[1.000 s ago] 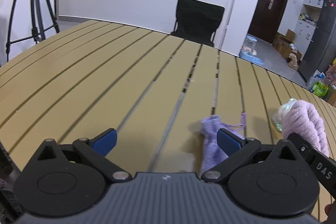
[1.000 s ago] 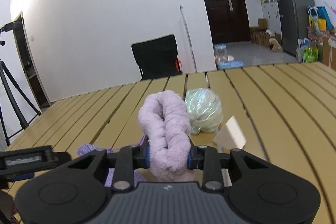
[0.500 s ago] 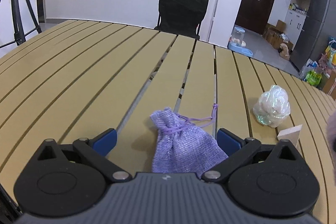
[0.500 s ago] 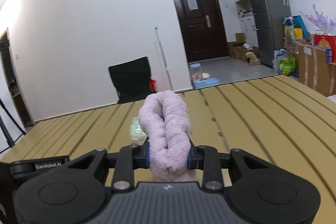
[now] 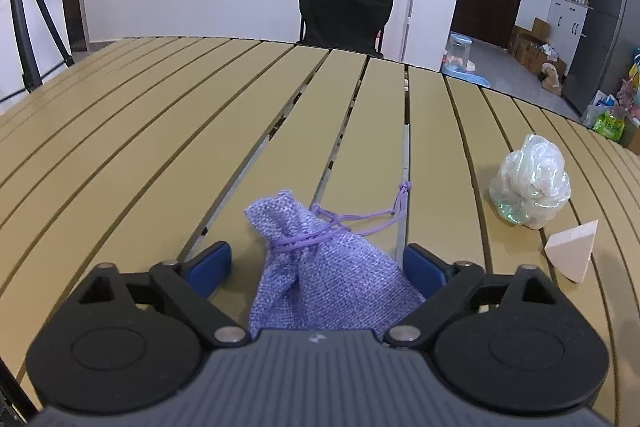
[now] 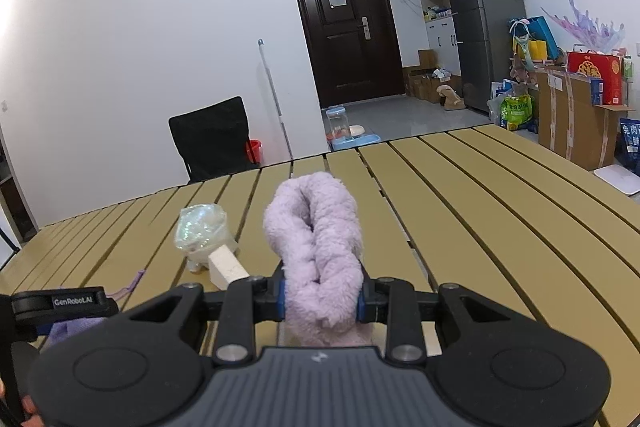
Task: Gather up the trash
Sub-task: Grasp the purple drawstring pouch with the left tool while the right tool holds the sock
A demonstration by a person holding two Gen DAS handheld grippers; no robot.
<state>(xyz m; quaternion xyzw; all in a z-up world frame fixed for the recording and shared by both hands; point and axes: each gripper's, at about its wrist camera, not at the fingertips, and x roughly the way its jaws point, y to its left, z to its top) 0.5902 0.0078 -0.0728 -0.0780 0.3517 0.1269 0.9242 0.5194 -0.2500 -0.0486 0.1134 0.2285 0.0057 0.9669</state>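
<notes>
**Pouch between left jaws, fluffy roll in right**

My left gripper (image 5: 318, 267) is closing its jaws around the purple drawstring pouch (image 5: 320, 275) on the slatted table (image 5: 120, 131). Right: crumpled plastic wad (image 5: 530, 187), wooden wedge (image 5: 572, 253). My right gripper (image 6: 320, 301) pinches a lilac fluffy roll (image 6: 316, 243).

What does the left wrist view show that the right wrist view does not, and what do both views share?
Left wrist only: the whole purple drawstring pouch lying between the closing left gripper, pads not yet pressing it.

Right wrist only: the right gripper shut on a fluffy pink cloth.

Both: the slatted table, crumpled plastic wrap, pale wooden wedge and black chair.
</notes>
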